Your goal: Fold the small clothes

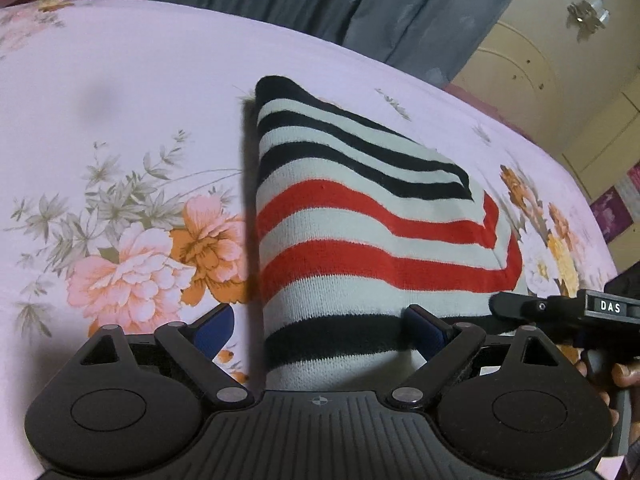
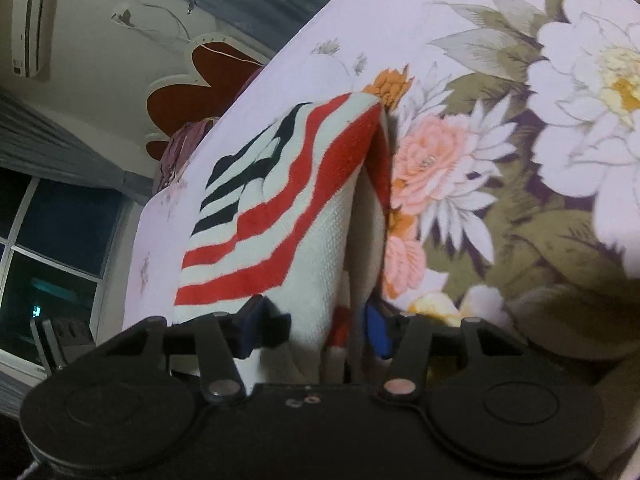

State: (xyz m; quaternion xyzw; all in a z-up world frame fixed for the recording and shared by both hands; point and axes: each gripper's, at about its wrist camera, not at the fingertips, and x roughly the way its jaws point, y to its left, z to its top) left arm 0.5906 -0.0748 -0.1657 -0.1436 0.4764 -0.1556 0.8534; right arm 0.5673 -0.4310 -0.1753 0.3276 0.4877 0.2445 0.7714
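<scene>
bed: floral sheet | garment: striped knit lying on sheet, near edge raised | left tool: spread wide, pads astride black-striped hem, no squeeze | right tool: half-open, white fold between pads, grip unclear

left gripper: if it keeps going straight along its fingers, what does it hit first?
Likely the striped knit garment: its near edge already lies between the open left gripper fingers. The floral bedsheet lies under it; depth is unclear.

A bedroom: floral bedsheet, curtains (grey).
</scene>
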